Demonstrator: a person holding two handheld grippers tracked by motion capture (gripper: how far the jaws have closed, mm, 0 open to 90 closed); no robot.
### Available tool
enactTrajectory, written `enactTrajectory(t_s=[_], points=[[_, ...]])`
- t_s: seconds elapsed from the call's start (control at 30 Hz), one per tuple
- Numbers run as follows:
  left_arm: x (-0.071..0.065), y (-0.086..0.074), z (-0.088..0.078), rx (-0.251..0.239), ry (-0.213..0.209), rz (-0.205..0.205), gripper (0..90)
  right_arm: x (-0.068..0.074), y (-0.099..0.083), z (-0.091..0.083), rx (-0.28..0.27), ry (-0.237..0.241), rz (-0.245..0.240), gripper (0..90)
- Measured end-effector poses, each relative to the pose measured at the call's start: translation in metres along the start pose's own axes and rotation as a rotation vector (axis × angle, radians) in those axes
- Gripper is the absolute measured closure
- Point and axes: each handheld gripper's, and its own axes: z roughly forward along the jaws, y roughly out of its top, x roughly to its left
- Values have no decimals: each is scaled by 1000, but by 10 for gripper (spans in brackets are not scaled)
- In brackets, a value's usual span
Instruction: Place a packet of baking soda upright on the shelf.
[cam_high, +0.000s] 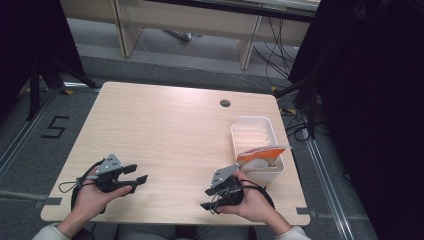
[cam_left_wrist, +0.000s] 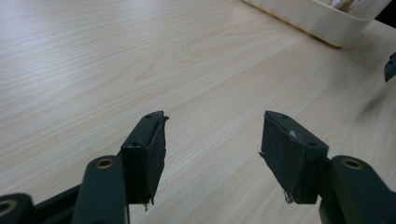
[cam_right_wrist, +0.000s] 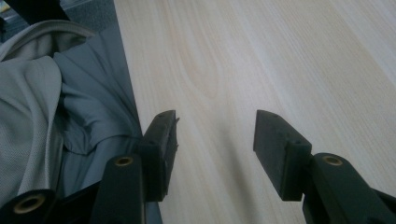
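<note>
Bench carries a bin at its right side, a packet in the bin's near end. Right gripper sits near the front edge, just left of the bin. Left gripper sits front left, well apart from it.

Pale wood-grain table; white bin; orange-white packet; black tongs.

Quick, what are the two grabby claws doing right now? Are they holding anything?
Left gripper: jaws open, holding nothing, just bare table between them.
Right gripper: jaws open, holding nothing, low over the table's near edge.
</note>
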Motion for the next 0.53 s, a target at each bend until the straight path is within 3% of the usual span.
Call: enactTrajectory(t_s=[0.13,0.17,0.2,0.53], points=[[0,0,0,0,1,-2,395,1,-8,2,-31,-4,16,506],[2,0,0,-1,-3,23,395,1,-10,2,-32,-2,31,503],[0,0,0,0,0,-3,395,2,-12,4,-24,8,38,505],[0,0,-1,2,2,-2,397,5,-25,3,-38,15,86,503]])
